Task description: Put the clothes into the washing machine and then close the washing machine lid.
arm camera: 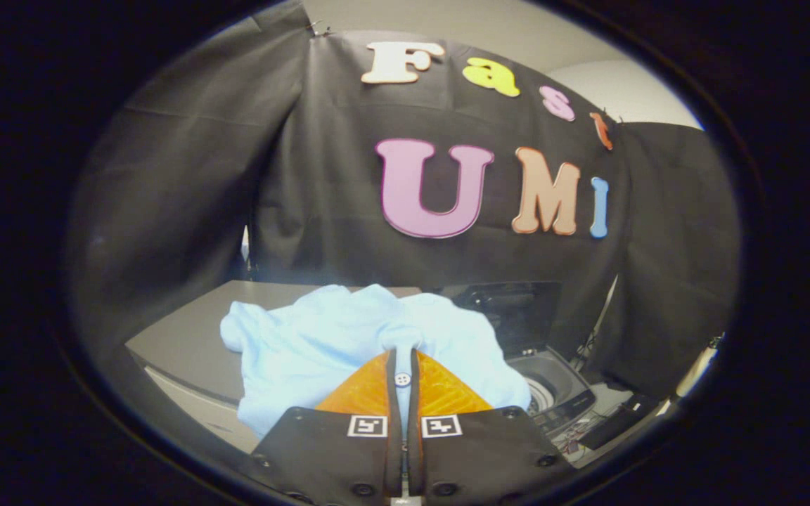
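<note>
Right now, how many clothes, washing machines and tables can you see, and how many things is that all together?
Light blue garment, pinched between the fingers of the gripper, which is shut on it: 1
Washing machine with its lid up, beyond the garment: 1
Grey table under the garment: 1
Total: 3

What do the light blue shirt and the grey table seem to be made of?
The shirt, pinched in the shut claw, looks like soft, matte woven cloth, perhaps cotton: it creases and drapes, and has a button. The table looks like a hard, smooth, matte grey board, perhaps laminate; its flat top and straight edge suggest this.
</note>
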`<state>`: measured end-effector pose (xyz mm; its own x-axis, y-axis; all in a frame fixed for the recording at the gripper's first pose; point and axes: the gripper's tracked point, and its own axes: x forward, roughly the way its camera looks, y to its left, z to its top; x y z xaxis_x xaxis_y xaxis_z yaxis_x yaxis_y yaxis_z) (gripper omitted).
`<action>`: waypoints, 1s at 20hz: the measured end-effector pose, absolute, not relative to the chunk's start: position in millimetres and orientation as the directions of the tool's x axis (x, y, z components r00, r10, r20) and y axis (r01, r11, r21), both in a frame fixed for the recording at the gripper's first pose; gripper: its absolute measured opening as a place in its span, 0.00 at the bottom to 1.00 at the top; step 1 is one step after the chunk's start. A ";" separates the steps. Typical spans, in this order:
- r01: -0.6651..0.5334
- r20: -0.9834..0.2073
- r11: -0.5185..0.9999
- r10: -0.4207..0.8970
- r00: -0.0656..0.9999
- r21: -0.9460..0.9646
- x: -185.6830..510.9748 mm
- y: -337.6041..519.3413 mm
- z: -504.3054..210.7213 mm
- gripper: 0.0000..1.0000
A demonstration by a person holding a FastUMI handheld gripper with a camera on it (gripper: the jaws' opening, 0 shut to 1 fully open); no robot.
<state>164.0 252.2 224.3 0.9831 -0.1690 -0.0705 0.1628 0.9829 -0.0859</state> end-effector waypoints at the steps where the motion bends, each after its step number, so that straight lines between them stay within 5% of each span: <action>1: 0.166 -0.054 0.982 -0.171 0.984 -0.089 155.5 242.6 224.8 0.03; 8: 0.265 0.049 0.954 -0.261 0.964 -0.142 104.8 145.3 242.5 0.03; 20: 0.445 0.021 0.838 -0.462 0.886 -0.317 56.7 -39.0 246.4 0.03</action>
